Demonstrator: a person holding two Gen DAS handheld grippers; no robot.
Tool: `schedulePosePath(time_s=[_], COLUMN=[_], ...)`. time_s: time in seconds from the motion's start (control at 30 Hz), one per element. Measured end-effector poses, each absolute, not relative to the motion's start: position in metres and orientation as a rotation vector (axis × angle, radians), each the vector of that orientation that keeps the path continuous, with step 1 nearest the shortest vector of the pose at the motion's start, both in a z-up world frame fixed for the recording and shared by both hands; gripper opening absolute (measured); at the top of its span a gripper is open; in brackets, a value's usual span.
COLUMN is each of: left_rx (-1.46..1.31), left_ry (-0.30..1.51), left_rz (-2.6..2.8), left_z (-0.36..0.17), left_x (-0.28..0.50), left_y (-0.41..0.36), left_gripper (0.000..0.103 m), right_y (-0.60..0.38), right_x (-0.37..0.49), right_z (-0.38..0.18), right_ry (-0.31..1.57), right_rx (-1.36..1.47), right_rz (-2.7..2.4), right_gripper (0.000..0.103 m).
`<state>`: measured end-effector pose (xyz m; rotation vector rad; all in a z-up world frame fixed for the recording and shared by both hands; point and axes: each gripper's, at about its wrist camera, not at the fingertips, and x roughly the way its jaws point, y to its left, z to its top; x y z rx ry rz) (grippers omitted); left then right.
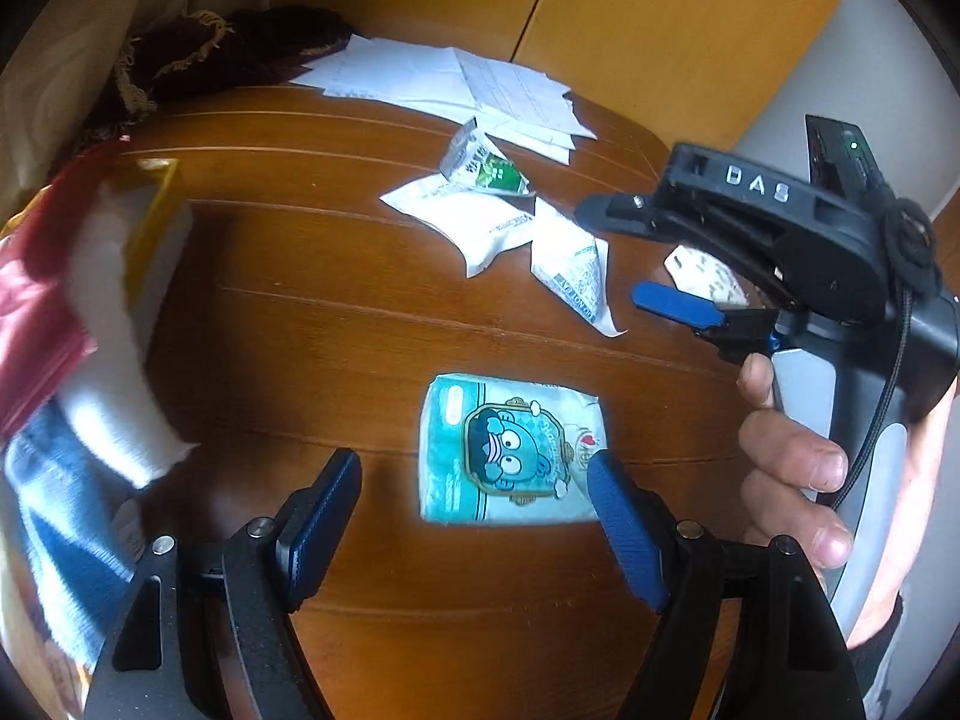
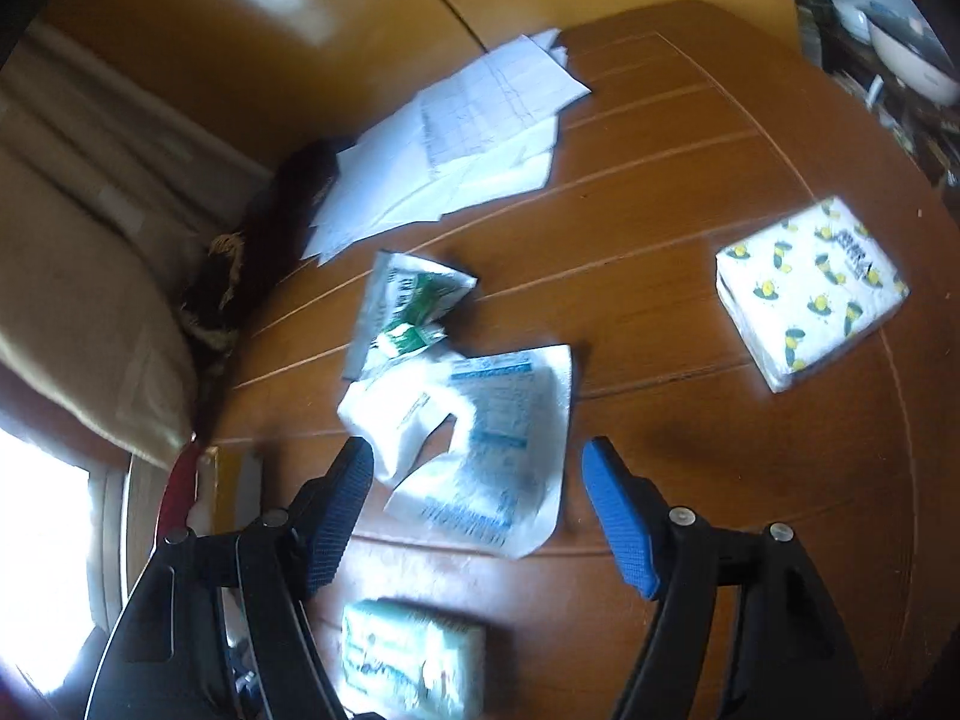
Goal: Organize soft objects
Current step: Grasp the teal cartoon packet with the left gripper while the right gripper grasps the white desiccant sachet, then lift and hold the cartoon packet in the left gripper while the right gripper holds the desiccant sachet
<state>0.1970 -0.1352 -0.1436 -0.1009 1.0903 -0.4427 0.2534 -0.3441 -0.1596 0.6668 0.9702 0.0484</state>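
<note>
The left hand-held gripper (image 1: 474,516) hangs wide open and empty over the table (image 1: 336,324), a cartoon tissue pack (image 1: 510,450) just ahead between its fingers. The right hand-held gripper (image 2: 477,510), also spread and empty, has a crumpled white pouch (image 2: 480,438) between its tips.

Wooden worktop (image 1: 360,312) carried teal tissue pack (image 1: 510,450) at 6 o'clock, white pouches (image 1: 480,222) centre, papers (image 1: 456,84) at 12.

Teal cartoon-print tissue pack (image 1: 510,450)
</note>
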Motion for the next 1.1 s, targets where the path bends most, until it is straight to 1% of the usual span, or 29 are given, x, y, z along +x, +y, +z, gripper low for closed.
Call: schedulePosePath(time_s=[0.07,0.17,0.2,0.23,0.27,0.3,0.33,0.37,0.4,0.43,0.47,0.53,0.63,1.1], left_rx=[-0.086,-0.054,-0.047,-0.024,-0.011,-0.026,-0.045,-0.040,-0.025,-0.017,-0.025,-0.071,-0.129,-0.290], left_ry=[1.077,1.050,1.034,1.014,1.003,1.004,1.008,1.003,0.994,0.986,0.984,0.996,1.023,0.991], left_rz=[-0.419,-0.390,-0.375,-0.349,-0.341,-0.364,-0.393,-0.389,-0.372,-0.363,-0.365,-0.384,-0.407,-0.479], left_z=[-0.148,-0.149,-0.150,-0.150,-0.150,-0.150,-0.150,-0.149,-0.147,-0.146,-0.145,-0.146,-0.146,-0.114], left_x=[0.199,0.196,0.194,0.192,0.191,0.190,0.190,0.189,0.187,0.186,0.185,0.186,0.187,0.170], left_y=[-0.138,-0.140,-0.140,-0.141,-0.143,-0.143,-0.142,-0.142,-0.142,-0.142,-0.141,-0.135,-0.125,-0.081], left_gripper=[0.081,0.080,0.074,0.060,0.055,0.043,0.029,0.028,0.019,0.012,0.010,0.006,0.005,0.003], right_y=[-0.346,-0.340,-0.337,-0.335,-0.332,-0.328,-0.325,-0.324,-0.323,-0.322,-0.321,-0.319,-0.319,-0.323], right_x=[0.256,0.257,0.257,0.257,0.257,0.257,0.256,0.256,0.255,0.255,0.254,0.253,0.251,0.241], right_z=[-0.169,-0.170,-0.170,-0.169,-0.169,-0.168,-0.167,-0.167,-0.167,-0.168,-0.168,-0.167,-0.166,-0.156], right_ry=[0.955,0.926,0.926,0.928,0.933,0.939,0.945,0.949,0.948,0.949,0.946,0.942,0.938,0.852], right_rx=[0.699,0.642,0.625,0.608,0.577,0.531,0.492,0.466,0.453,0.444,0.437,0.434,0.451,0.585], right_rz=[0.084,0.068,0.059,0.054,0.037,0.008,-0.019,-0.040,-0.053,-0.059,-0.060,-0.055,-0.041,0.070], right_gripper=[0.072,0.072,0.072,0.069,0.061,0.057,0.048,0.043,0.041,0.034,0.030,0.026,0.023,0.022])
